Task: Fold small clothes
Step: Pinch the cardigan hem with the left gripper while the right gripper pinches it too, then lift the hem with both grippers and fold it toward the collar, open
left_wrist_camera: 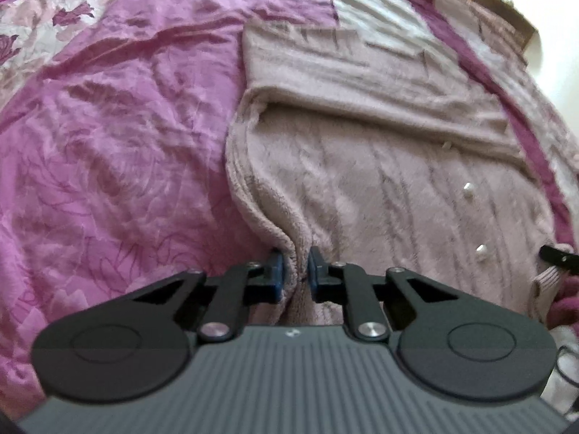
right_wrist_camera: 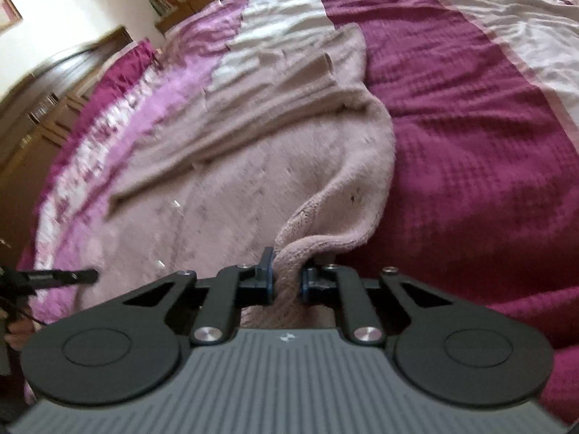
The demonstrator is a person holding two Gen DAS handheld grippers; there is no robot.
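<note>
Both the left gripper point(left_wrist_camera: 296, 269) and right gripper point(right_wrist_camera: 286, 276) pinch the cardigan's point(left_wrist_camera: 380, 181) near hem on the bed point(left_wrist_camera: 108, 144), ready to lift and fold it away.

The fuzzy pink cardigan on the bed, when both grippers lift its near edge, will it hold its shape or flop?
The cardigan will probably flop: it already bunches into soft folds where the left gripper and right gripper pinch it. The fleecy knit likely grips the fingers well. The buttons may swing.
</note>
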